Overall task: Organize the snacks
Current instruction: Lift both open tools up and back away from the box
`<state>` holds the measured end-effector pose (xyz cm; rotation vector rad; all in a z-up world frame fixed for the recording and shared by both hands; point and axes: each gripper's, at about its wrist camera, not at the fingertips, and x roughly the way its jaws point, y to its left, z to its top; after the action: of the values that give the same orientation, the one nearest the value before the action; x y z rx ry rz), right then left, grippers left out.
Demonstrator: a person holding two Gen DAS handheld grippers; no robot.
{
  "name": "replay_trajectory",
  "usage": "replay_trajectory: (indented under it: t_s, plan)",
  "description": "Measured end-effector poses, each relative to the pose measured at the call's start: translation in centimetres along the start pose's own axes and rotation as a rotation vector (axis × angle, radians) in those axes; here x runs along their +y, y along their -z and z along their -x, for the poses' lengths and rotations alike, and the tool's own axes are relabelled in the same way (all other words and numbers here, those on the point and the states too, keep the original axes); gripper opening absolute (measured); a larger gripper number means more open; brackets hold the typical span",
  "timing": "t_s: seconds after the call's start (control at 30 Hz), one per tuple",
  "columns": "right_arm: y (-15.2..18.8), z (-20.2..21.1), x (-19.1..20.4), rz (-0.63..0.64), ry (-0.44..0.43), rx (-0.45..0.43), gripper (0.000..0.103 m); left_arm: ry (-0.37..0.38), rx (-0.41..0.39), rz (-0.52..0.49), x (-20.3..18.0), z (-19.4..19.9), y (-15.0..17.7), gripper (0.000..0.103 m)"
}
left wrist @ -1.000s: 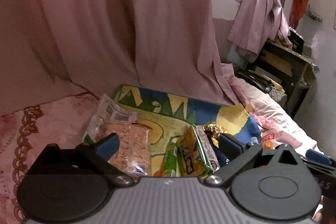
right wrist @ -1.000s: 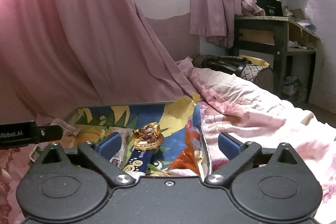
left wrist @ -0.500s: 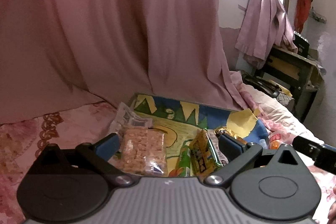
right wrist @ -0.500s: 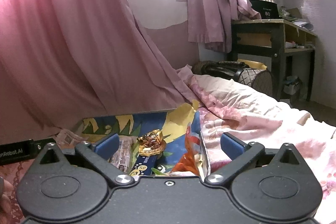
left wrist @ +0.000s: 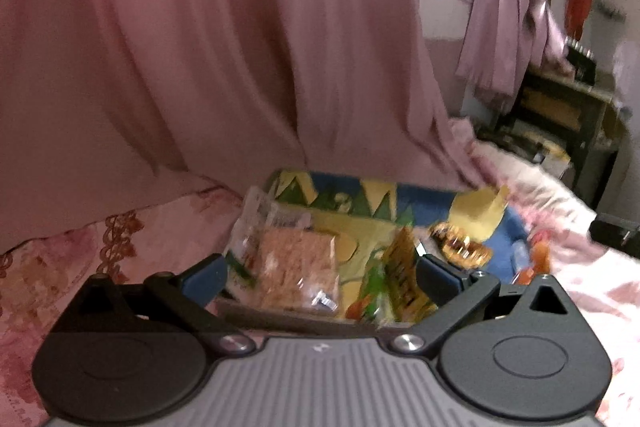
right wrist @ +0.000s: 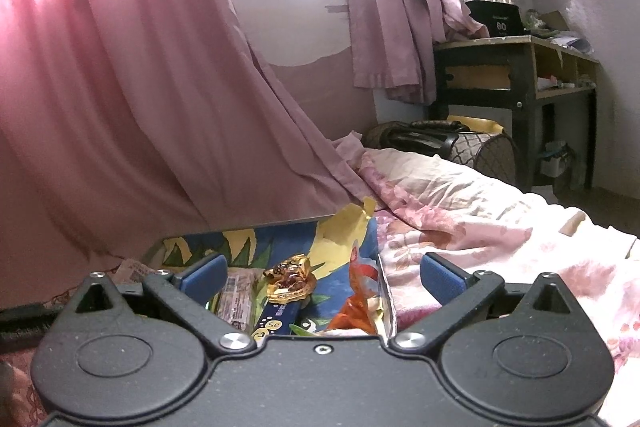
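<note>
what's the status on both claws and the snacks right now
Left claw open, empty. Right claw open, empty. Snacks in the colourful tray: cracker pack, gold wrapper, none gripped. Nothing blocking.

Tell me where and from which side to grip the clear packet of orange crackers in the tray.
Grip the clear cracker packet across its near short end, coming from above with the left gripper, whose jaws stand open. It lies flat against the tray's left side, so a thin edge pinch probably beats a broad squeeze on the crackers. The upright yellow packet crowds its right side.
</note>
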<state>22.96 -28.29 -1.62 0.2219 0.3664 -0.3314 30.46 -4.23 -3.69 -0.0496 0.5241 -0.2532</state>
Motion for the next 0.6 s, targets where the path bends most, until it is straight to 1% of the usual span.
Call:
replay_trajectory:
  t_s: [0.1, 0.2, 0.43, 0.6]
  plan:
    - [0.1, -0.2, 0.0, 0.001, -0.002, 0.008, 0.102, -0.024, 0.037, -0.017, 0.3, -0.5, 0.8, 0.103]
    - [0.1, -0.3, 0.2, 0.004, -0.007, 0.015, 0.102, -0.034, 0.055, -0.020, 0.7, -0.4, 1.3, 0.103]
    - [0.4, 0.4, 0.6, 0.021, -0.017, 0.022, 0.102, -0.048, 0.058, -0.024, 1.1, 1.2, 1.7, 0.103]
    - [0.5, 1.6, 0.7, 0.022, -0.024, 0.022, 0.102, -0.043, 0.055, -0.004, 1.5, 2.5, 1.9, 0.103]
